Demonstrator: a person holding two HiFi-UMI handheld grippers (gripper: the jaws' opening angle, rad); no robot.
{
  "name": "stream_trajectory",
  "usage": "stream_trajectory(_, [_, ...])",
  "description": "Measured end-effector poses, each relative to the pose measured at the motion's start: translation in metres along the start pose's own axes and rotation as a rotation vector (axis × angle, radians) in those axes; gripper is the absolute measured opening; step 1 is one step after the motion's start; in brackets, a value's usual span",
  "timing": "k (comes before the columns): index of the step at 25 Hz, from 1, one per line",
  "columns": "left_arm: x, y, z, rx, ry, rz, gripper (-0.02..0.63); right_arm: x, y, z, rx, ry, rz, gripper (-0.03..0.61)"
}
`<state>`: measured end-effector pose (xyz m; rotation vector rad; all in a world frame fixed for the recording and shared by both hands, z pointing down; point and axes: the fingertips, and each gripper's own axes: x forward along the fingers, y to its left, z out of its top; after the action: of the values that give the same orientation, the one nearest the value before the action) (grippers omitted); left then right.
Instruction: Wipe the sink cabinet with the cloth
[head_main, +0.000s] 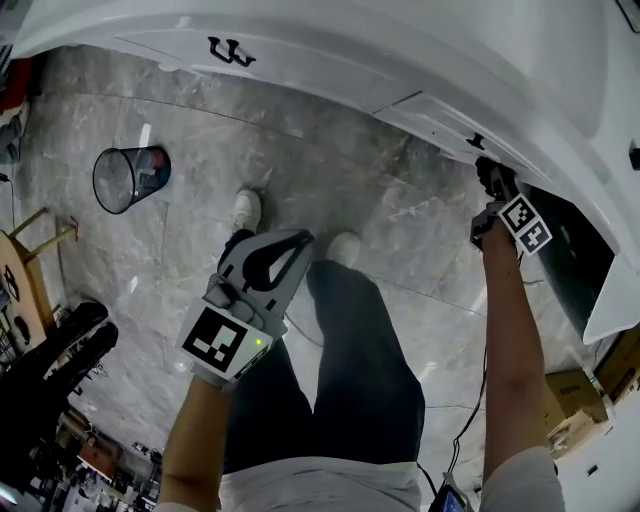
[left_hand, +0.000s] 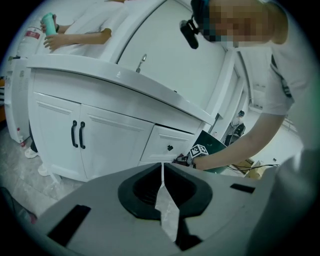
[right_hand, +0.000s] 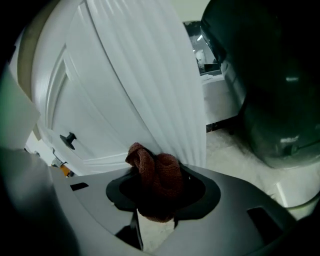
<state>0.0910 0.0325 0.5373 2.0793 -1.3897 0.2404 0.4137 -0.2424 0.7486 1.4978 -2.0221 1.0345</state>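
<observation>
The white sink cabinet (head_main: 300, 70) (left_hand: 110, 135) (right_hand: 125, 90) has two doors with black handles (left_hand: 76, 134) and a drawer with a small black knob (head_main: 476, 141) (left_hand: 170, 148) (right_hand: 67, 140). My right gripper (head_main: 492, 175) (left_hand: 186, 160) (right_hand: 160, 172) is shut on a bunched brown cloth (right_hand: 150, 165), which is pressed against a white panel edge just right of the knob. My left gripper (head_main: 300, 240) (left_hand: 162, 165) hangs low over the floor beside the person's legs, away from the cabinet. Its jaws are shut with nothing between them.
A wire wastebasket (head_main: 130, 178) stands on the grey marble floor (head_main: 400, 230) to the left. A cabinet door (head_main: 610, 300) stands open at the right over a dark opening (head_main: 565, 260). A dark green bin (right_hand: 270, 90) is close by. Another person (left_hand: 75, 35) is at the counter.
</observation>
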Motion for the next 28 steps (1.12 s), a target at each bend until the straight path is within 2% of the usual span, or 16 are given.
stream_trajectory(9, [-0.004, -0.005, 0.005, 0.000, 0.010, -0.040, 0.012, -0.026, 0.004, 0.020, -0.006, -0.035, -0.017, 0.164])
stream_trajectory(14, [-0.011, -0.013, 0.011, -0.020, 0.021, -0.062, 0.012, -0.052, 0.015, 0.044, -0.037, -0.068, -0.014, 0.164])
stream_trajectory(18, [-0.020, -0.018, 0.017, 0.006, 0.018, -0.097, 0.012, -0.077, 0.022, 0.066, -0.066, -0.095, -0.021, 0.163])
stream_trajectory(28, [-0.041, -0.028, 0.040, 0.011, -0.005, -0.138, 0.012, -0.133, 0.034, 0.114, -0.114, -0.186, -0.047, 0.163])
